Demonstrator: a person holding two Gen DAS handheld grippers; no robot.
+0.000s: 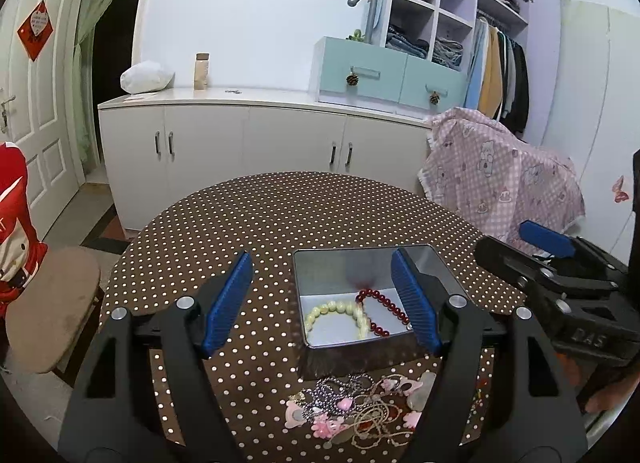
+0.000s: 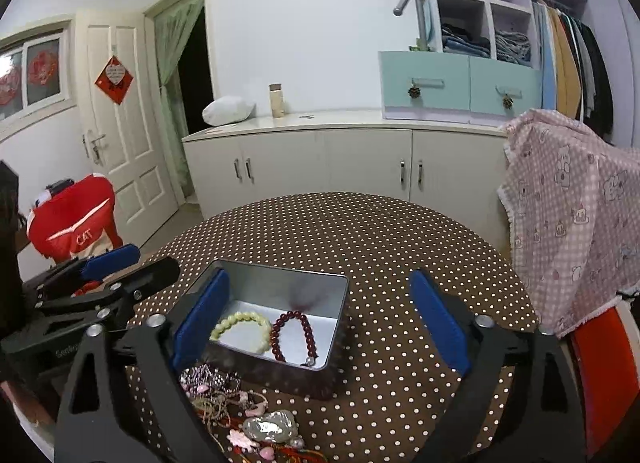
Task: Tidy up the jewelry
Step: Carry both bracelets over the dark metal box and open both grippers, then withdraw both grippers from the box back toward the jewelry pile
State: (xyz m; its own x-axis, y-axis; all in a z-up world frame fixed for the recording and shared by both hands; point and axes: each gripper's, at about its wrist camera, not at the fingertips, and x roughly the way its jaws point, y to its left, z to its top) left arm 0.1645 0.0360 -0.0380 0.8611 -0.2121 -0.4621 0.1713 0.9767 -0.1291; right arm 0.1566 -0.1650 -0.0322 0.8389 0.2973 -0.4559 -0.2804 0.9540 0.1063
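An open metal tin (image 1: 340,263) stands on the dotted table (image 1: 280,215). In it lie a pale green bead bracelet (image 1: 336,309) and a dark red bead bracelet (image 1: 384,303). A tangled pile of necklaces and pink charms (image 1: 360,407) lies in front of the tin. My left gripper (image 1: 322,257) is open, its jaws spread over the tin's left part, holding nothing. In the right wrist view the tin (image 2: 272,287), pale bracelet (image 2: 240,321), red bracelet (image 2: 294,337) and pile (image 2: 240,411) show again. My right gripper (image 2: 320,277) is open and empty above the tin's right side.
A worn stool (image 1: 52,303) stands left of the table. A chair under a pink patterned cloth (image 1: 500,175) is at the back right. White cabinets (image 1: 260,135) line the far wall. A red bag (image 2: 76,223) sits at the left, a red chair (image 2: 600,363) at the right.
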